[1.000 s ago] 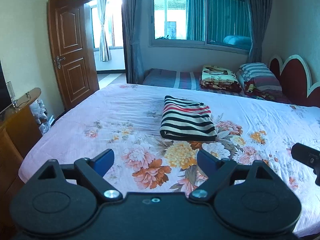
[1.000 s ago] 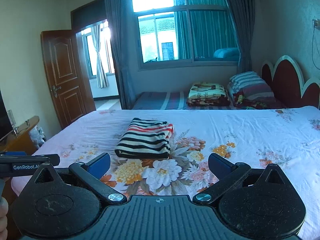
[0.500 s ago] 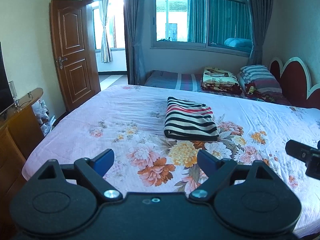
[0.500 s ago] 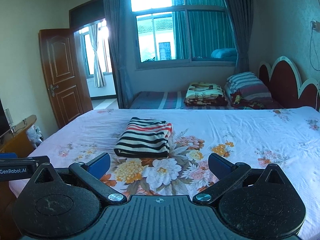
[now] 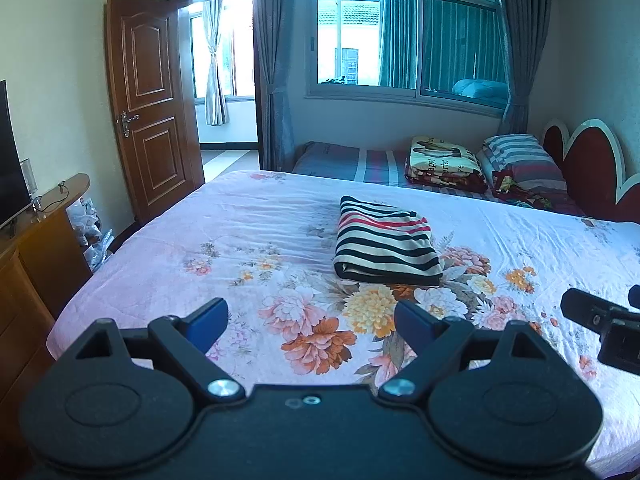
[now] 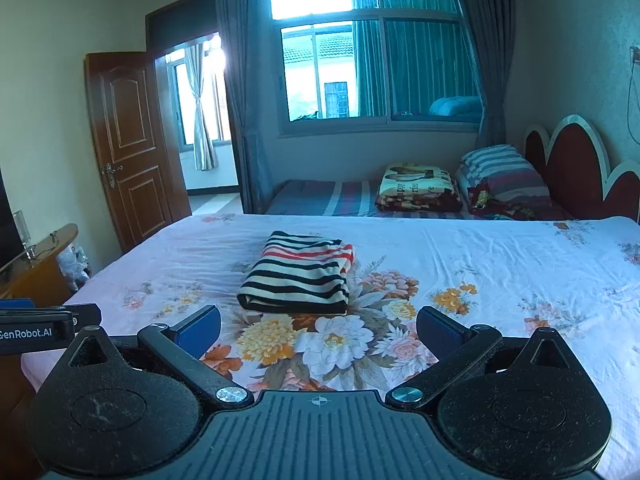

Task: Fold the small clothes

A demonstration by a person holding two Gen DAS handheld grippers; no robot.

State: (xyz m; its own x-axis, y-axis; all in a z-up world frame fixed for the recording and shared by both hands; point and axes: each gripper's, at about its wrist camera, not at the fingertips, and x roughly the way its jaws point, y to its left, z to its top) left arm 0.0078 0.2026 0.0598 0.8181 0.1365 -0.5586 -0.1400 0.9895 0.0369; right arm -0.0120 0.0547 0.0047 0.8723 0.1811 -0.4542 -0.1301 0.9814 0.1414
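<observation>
both our claws, left claw [image 5: 311, 316] and right claw [image 6: 318, 326], released, empty. striped shirt [image 6: 298, 274] mid-frame looks folded; regrabbing risks unravelling it.

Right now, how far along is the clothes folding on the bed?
Done: the striped garment lies folded in a neat rectangle on the floral bedsheet. In hand: nothing; the left tool and right tool are both open and empty. Left: no other unfolded clothes are visible.
</observation>
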